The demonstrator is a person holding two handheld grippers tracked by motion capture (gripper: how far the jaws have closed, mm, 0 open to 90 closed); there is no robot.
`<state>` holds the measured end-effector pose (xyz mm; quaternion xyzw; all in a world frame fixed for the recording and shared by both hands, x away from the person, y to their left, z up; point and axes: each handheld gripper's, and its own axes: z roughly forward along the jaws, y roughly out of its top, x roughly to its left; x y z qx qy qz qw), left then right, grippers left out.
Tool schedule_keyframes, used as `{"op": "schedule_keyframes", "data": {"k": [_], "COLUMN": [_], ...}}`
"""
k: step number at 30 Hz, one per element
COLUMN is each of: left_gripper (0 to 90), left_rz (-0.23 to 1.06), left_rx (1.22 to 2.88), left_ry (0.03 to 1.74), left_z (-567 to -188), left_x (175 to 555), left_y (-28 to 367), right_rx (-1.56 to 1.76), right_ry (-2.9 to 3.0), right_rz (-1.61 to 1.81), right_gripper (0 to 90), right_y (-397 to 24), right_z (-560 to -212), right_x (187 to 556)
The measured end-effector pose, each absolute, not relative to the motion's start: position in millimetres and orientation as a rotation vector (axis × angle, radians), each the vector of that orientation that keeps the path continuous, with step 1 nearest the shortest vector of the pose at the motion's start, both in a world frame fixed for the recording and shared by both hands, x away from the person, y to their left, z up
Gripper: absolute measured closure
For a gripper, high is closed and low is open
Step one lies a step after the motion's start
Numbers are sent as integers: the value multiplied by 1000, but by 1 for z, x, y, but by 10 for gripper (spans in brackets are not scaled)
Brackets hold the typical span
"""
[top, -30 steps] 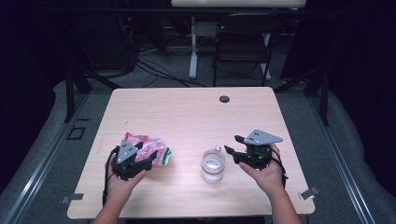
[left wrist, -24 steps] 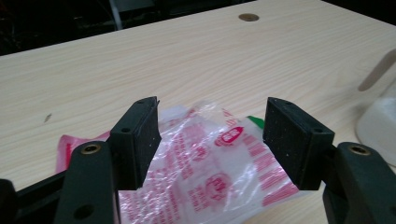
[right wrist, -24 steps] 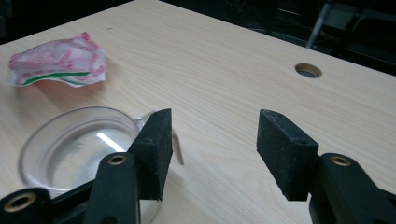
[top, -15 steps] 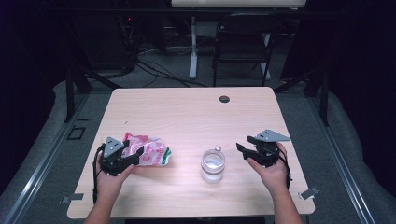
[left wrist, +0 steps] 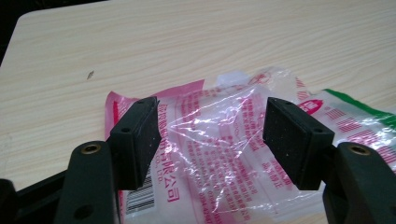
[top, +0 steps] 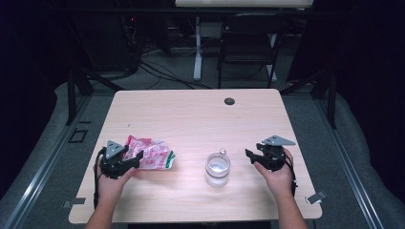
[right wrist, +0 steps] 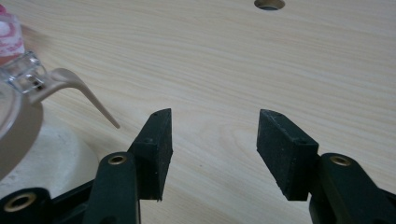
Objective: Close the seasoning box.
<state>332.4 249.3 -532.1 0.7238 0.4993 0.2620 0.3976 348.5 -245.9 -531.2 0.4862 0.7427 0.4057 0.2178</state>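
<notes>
on the pale wooden desk a crumpled clear plastic bag printed in pink with a green end lies at about eight o'clock from the desk's middle, flat on the wood. the left gripper sits at the bag's nine o'clock edge, its jaws standing wide apart over the pink end; in the left gripper view the left gripper shows the plastic bag spread between and beyond the two pads, a barcode near the lower left, and the pads press on nothing, so the jaws are open. a clear glass jar with a hinged lid and metal clasp stands at about five o'clock from the desk's middle, well apart from the bag. the right gripper is at the jar's three o'clock, near it but not touching, jaws pointing toward it; in the right gripper view the right gripper holds bare wood between its spread, open jaws, and the glass jar with its clasp sits at ten o'clock. a small dark round hole lies at one o'clock near the desk's far edge.
</notes>
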Motion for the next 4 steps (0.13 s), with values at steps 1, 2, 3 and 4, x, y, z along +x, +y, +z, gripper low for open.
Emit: {"op": "schedule_keyframes", "data": {"k": [1, 2, 3, 4], "left_gripper": [359, 359, 359, 359], "left_rz": [664, 662, 657, 656], "left_rx": [1834, 1832, 1826, 1818], "left_ry": [1274, 1284, 1298, 1305], "left_z": [-533, -533, -534, -534], "left_x": [333, 334, 335, 335], "left_y": [250, 251, 253, 254], "right_rx": [1353, 1364, 1373, 1379], "right_ry": [2057, 2047, 2038, 2031], "right_rz": [1128, 1126, 1122, 1121], "right_gripper": [453, 453, 451, 448], "right_y": [-247, -249, -250, -252], "right_z": [-532, -533, -533, -534], "right_x": [349, 349, 349, 349]}}
